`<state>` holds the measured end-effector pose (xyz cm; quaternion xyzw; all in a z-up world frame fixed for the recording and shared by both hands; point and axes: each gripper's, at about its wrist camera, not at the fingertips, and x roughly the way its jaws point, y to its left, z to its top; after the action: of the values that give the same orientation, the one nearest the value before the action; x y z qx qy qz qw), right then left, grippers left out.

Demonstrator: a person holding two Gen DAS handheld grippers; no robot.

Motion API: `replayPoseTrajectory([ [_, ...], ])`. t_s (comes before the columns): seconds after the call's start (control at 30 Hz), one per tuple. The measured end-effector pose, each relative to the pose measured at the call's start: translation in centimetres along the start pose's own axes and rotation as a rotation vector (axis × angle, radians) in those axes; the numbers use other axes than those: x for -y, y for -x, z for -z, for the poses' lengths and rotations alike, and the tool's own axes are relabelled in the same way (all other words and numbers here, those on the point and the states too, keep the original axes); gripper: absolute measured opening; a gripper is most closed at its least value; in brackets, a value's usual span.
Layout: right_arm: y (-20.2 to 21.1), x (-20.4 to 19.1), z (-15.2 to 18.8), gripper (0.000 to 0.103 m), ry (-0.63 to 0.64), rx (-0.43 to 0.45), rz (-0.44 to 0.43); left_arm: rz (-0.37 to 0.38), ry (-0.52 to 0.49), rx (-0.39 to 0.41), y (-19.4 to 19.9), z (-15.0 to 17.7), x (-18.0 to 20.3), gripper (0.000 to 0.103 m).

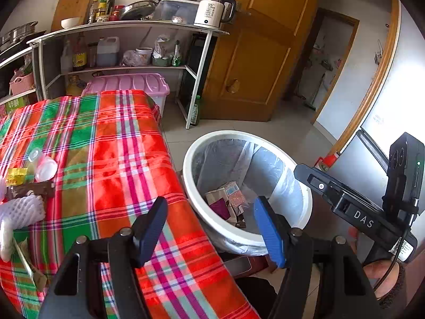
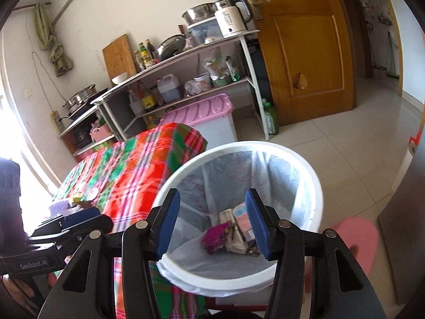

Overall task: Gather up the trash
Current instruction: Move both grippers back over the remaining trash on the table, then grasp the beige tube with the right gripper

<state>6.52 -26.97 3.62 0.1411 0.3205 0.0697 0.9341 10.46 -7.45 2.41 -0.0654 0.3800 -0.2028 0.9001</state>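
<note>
Both hand-held grippers, left (image 1: 209, 223) and right (image 2: 212, 223), stood open and empty over the bin (image 2: 316, 186). Wrappers (image 2: 228, 236) lay inside; more trash (image 1: 24, 186) remained on the tabletop (image 1: 111, 159).

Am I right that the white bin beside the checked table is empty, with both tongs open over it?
Not quite: the white bin is not empty; wrappers lie at its bottom, as the right wrist view shows. Both tongs, right and left, are open.

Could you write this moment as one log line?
left gripper: open, empty | right gripper: open, over bin | wrappers in bin | trash on table
</note>
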Motion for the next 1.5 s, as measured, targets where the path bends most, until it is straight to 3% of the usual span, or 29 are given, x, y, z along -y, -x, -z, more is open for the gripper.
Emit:
replayPoseTrajectory([
  [0.23, 0.1, -4.5, 0.9, 0.052, 0.057, -0.004, -0.071, -0.093, 0.053, 0.058, 4.4, 1.9, -4.3, 0.070],
  [0.37, -0.4, -7.7, 1.6, 0.052, 0.100, -0.018, -0.114, -0.208, 0.055, 0.099, 7.2, 3.2, -6.7, 0.072],
  [0.47, -1.0, -10.5, 2.4, 0.052, 0.148, -0.042, -0.165, -0.218, 0.109, 0.109, 9.1, 4.1, -9.4, 0.072],
  [0.7, -2.7, -17.0, 4.7, 0.052, 0.255, -0.112, -0.256, -0.320, 0.193, 0.142, 12.8, 6.4, -14.6, 0.073],
  [1.17, -6.6, -26.0, 8.2, 0.052, 0.428, -0.239, -0.359, -0.433, 0.311, 0.127, 16.4, 10.2, -22.1, 0.074],
  [1.5, -10.3, -29.0, 9.9, 0.052, 0.486, -0.332, -0.340, -0.458, 0.378, 0.105, 16.5, 11.4, -26.1, 0.075],
])
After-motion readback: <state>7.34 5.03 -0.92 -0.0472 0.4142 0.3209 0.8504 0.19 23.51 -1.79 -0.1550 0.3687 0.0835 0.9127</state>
